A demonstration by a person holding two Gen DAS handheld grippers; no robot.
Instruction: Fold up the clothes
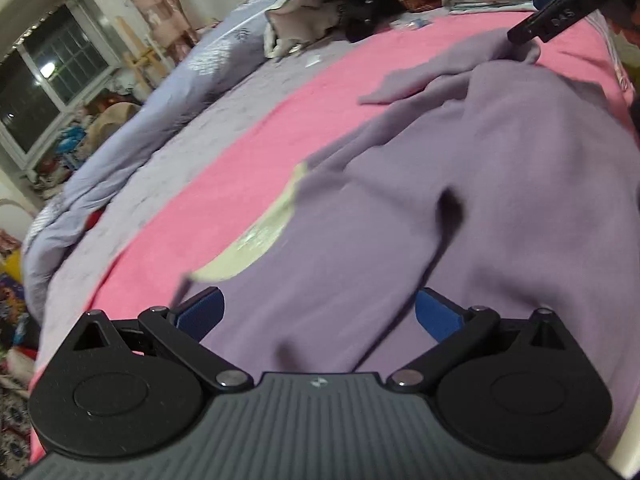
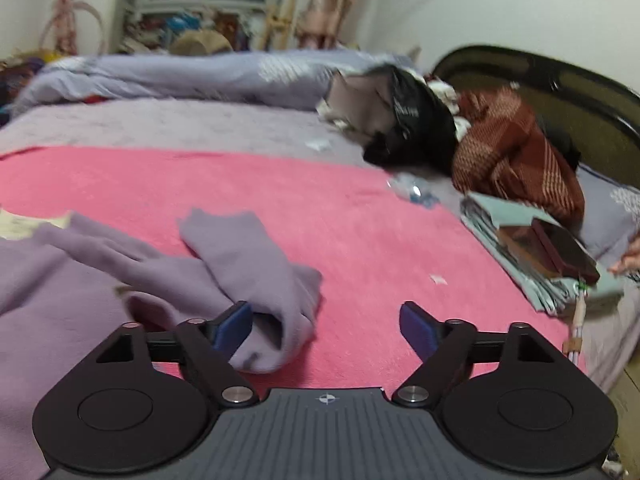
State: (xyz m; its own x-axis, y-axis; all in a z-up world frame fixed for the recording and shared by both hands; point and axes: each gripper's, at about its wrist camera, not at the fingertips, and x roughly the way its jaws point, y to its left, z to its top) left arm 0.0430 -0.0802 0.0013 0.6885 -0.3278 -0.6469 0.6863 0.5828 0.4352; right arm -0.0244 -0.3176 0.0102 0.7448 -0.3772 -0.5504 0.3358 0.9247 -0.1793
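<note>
A lilac sweater (image 1: 460, 184) lies spread on the pink blanket (image 1: 224, 184), with a pale yellow patch (image 1: 260, 236) at its edge. My left gripper (image 1: 318, 314) hovers low over the sweater's body, open, its blue pads wide apart and pressing on nothing. One sleeve (image 2: 248, 256) lies doubled over towards the right. My right gripper (image 2: 326, 326) is open above the blanket. The sleeve's folded end rests against its left pad (image 2: 234, 326), and the jaws are not closed on it. In the left wrist view, a finger of the right gripper (image 1: 552, 20) shows above the sleeve.
A black bag (image 2: 416, 128) and a red checked cloth (image 2: 516, 152) sit near the dark headboard (image 2: 560, 80). Folded pale green fabric (image 2: 516, 240) with dark flat items on top lies at the right, a person's hand (image 2: 628, 260) beside it. A lilac quilt (image 2: 180, 76) is bunched along the far side.
</note>
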